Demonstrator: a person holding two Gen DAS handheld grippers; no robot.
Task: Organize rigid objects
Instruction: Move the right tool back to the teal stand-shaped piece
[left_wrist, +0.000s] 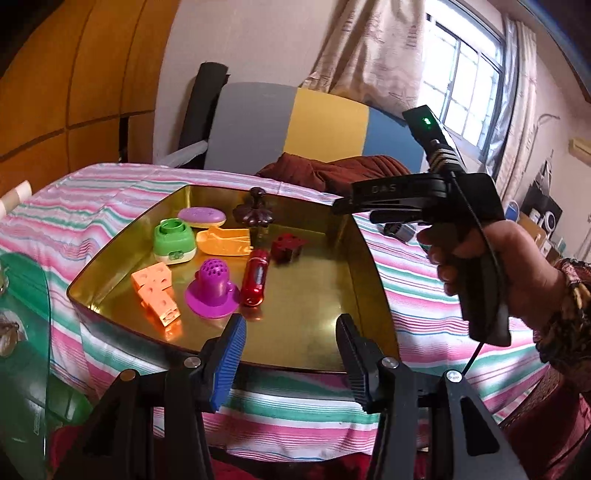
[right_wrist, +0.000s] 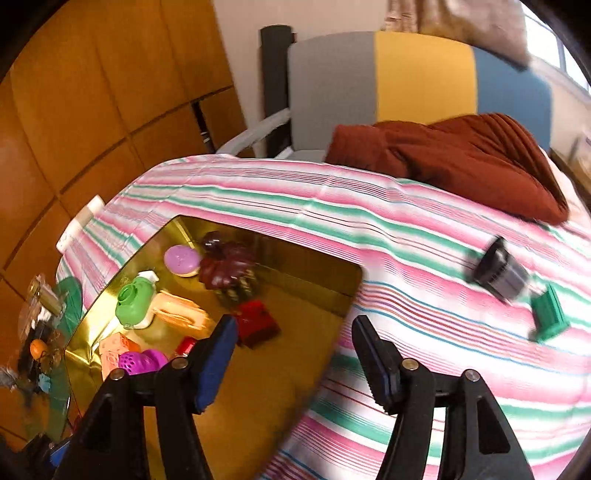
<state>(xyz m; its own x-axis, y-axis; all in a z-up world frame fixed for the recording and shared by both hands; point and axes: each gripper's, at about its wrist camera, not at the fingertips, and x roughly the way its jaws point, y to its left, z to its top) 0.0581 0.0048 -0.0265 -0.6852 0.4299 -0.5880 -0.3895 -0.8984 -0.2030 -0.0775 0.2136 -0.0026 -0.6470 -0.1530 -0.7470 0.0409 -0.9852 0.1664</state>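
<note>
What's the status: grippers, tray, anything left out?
Left gripper and right gripper open, empty. Gold tray holds the toys. Black cylinder and green block on bedspread, outside tray.

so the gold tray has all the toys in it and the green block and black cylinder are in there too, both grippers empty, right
Not quite: the green block and black cylinder lie on the striped cloth outside the gold tray, as the right wrist view shows. The other toys are in the tray and both grippers are empty.
</note>
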